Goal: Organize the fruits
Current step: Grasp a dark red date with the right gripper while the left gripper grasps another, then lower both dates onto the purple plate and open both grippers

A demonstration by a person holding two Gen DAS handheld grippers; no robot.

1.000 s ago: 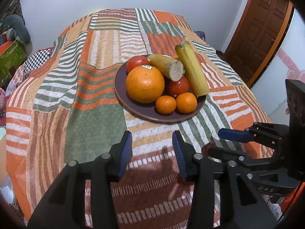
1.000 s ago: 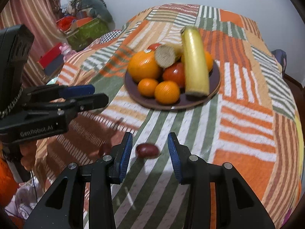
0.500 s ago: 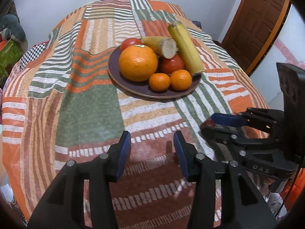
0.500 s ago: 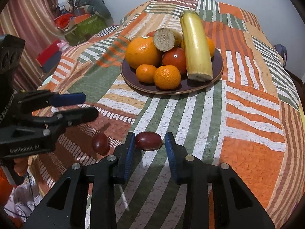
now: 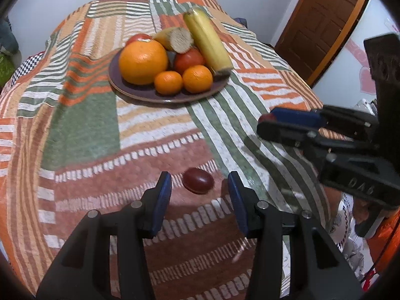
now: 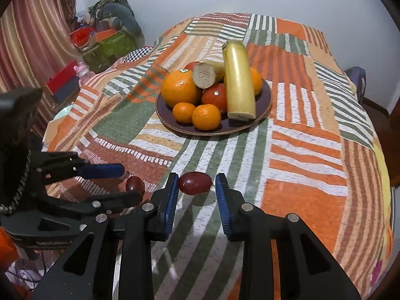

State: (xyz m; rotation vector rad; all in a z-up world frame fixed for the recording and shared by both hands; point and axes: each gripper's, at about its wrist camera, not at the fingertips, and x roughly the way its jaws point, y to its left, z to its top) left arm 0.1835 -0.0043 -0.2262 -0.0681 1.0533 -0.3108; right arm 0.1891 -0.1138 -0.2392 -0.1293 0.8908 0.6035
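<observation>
Gripping one dark red fruit above the cloth, short of the plate, the right gripper is partly closed. Left gripper gapes around a second red fruit, untouched.

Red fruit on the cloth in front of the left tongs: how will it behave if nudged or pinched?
The small red fruit is smooth and oval, so it will probably roll or skid on the cloth if nudged off-centre. Its glossy skin may slip between the left tongs, which are open around it. It looks light; a gentle, centred squeeze seems enough.
</observation>
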